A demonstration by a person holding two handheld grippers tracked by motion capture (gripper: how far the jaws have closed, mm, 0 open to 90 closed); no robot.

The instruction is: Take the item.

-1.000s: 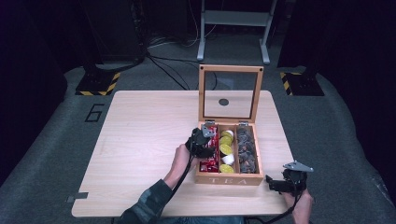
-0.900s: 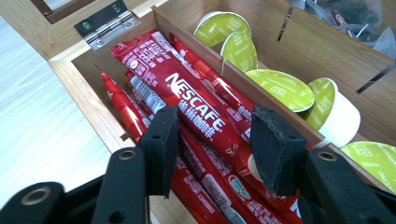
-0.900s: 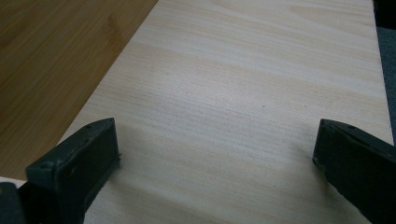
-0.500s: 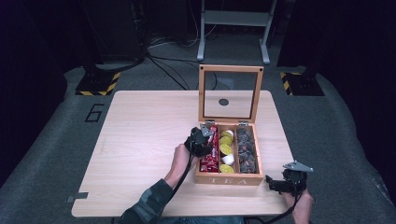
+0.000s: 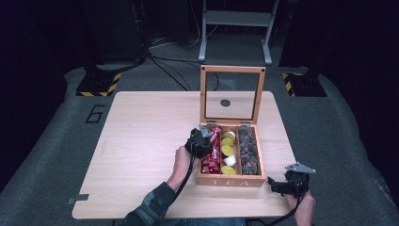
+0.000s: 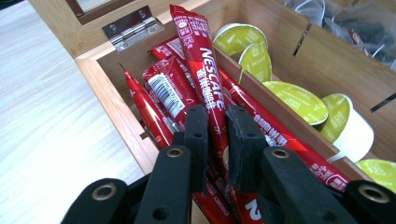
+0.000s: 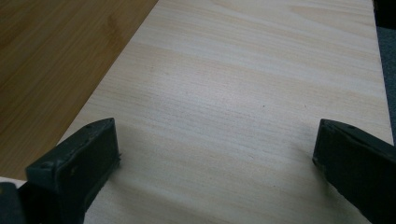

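We've got the left gripper (image 6: 215, 140) w/ jaws nearly closed, pinching one red Nescafe stick (image 6: 201, 70) btwn the pads. Grip sits low on the stick; most of its length runs up and away from the jaws, tilted toward the hinge (image 6: 133, 29) end of the tea box (image 5: 230, 181). So long axis = roughly in line w/ the jaws' own direction, not across them.

The stick is over the box's left compartment, above the other red sticks (image 6: 161, 98) lying there; its lower end is hidden behind the jaws, so we can't tell if it's clear of the pile yet. Yellow-lidded pods (image 6: 292, 95) fill the middle compartment, just beside, past the divider.

Right gripper (image 5: 291, 183) rests near the table's front right corner, jaws wide apart, nothing in them, well apart from the box's sticks. Left hand (image 5: 181, 157) is clearly the nearer one.

Our read: any lift should go along the stick's axis, up and out, keeping off the divider and lid (image 5: 231, 94).
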